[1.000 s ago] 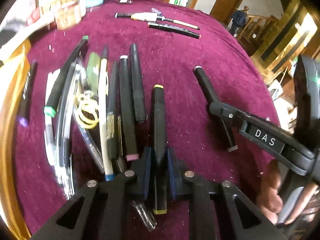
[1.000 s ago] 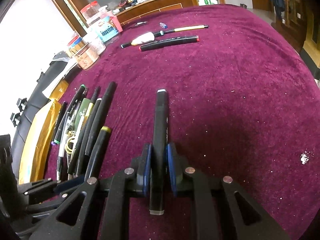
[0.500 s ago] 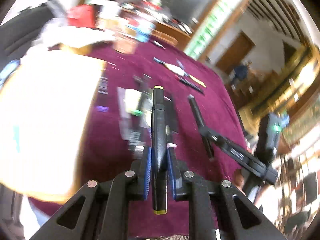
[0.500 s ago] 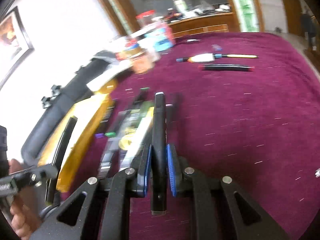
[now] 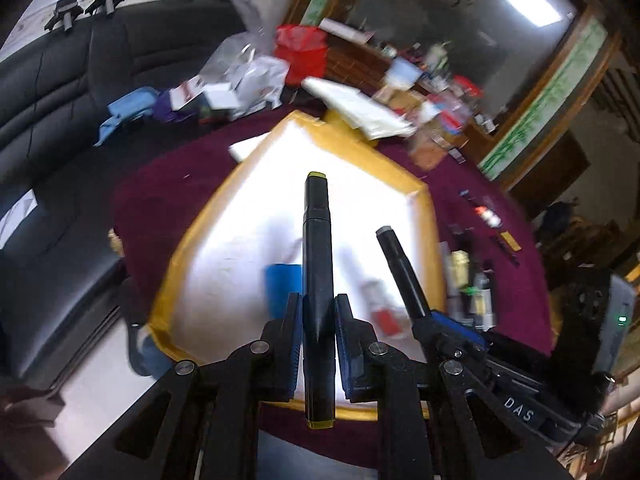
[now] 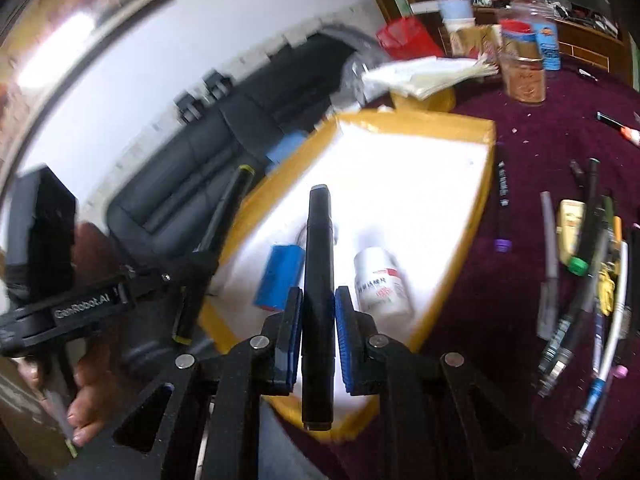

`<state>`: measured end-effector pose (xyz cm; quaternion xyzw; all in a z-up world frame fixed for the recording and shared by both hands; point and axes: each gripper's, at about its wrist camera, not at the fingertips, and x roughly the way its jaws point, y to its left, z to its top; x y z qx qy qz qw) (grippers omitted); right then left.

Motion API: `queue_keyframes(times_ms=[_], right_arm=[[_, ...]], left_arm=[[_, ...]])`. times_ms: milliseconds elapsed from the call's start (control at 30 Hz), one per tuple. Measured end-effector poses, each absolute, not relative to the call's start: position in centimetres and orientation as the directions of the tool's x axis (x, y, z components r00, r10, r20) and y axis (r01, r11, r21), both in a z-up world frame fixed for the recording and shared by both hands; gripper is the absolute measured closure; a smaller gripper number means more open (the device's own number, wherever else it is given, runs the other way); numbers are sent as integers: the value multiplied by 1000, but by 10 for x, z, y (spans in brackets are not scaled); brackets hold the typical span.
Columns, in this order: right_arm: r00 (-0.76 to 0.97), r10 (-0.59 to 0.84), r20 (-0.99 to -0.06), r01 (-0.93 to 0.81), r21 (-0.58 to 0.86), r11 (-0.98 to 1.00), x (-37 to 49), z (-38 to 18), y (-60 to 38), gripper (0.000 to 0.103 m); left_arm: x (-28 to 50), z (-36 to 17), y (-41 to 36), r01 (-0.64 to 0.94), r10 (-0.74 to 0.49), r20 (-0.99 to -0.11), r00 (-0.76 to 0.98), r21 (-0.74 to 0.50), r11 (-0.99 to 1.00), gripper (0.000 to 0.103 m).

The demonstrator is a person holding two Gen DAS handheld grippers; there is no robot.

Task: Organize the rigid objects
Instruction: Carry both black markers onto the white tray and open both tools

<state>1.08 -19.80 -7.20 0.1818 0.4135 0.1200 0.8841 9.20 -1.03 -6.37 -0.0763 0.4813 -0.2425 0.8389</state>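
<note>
Yellow marker (image 5: 318,264): clamped in the left claw (image 5: 318,354), above the tray (image 5: 404,176).
Grey marker (image 6: 319,280): clamped in the right claw (image 6: 319,350), also above the tray.
Tray: yellow rim, white inside, holding a blue cylinder (image 6: 280,276) and a white bottle (image 6: 380,280), well apart from each other.
Tabletop (image 6: 500,344): maroon cloth; a row of pens (image 6: 588,264) lies right of the tray.

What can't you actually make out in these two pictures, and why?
- Left wrist view: the small red-and-white item in the yellow-rimmed white tray is smeared by motion blur.
- Right wrist view: the label print on the white pill bottle is too small to read.
- Right wrist view: the blue cylinder is partly hidden behind the grey-capped black marker.
- Right wrist view: the heap of pens runs off the right edge.
</note>
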Motion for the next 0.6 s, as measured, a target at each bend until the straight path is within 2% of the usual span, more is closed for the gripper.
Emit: queue_keyframes(times_ms=[100, 300, 500, 567, 600], right_arm=[[598, 299, -744, -37, 346, 937, 33, -87, -178, 87], [582, 194, -789, -12, 231, 973, 43, -103, -161, 87], [557, 154, -816, 1, 186, 982, 50, -113, -154, 87], [559, 180, -809, -14, 208, 978, 50, -112, -154, 83], [561, 194, -804, -23, 219, 975, 48, -111, -154, 76]], left_arm=[[113, -84, -12, 318, -439, -811, 388, -329, 889, 88], [125, -108, -18, 295, -349, -869, 349, -252, 922, 88], [123, -107, -18, 309, -333, -865, 375, -222, 925, 87], [125, -107, -16, 302, -345, -861, 375, -238, 923, 85], [125, -106, -15, 300, -355, -857, 373, -251, 920, 81]])
